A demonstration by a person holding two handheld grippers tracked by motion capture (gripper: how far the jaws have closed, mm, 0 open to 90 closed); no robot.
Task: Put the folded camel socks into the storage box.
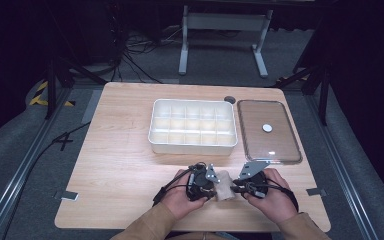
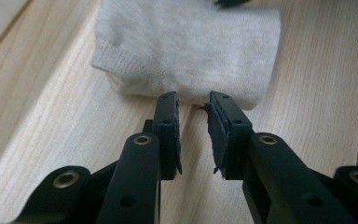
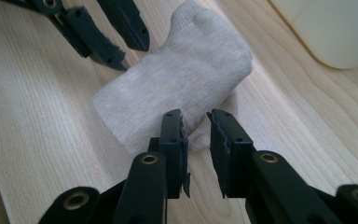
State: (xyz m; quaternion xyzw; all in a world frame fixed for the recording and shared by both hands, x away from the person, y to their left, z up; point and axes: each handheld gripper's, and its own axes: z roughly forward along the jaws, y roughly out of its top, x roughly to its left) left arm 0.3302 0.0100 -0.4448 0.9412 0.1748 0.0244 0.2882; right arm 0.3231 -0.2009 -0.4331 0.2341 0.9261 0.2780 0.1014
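High view: sock [image 1: 224,185] lies on table just in front of divided tray [image 1: 193,126], betw both grippers. L gripper [image 2: 193,100] & R gripper [image 3: 195,116] jaws apart, nothing clamped. Risk: pinching one layer only, fold slips.

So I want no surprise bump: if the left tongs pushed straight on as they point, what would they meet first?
Likely the folded sock: the left tongs stand open with their tips at its near edge.

Far end of the sock [image 2: 186,51] cut off by the left gripper view's top edge.
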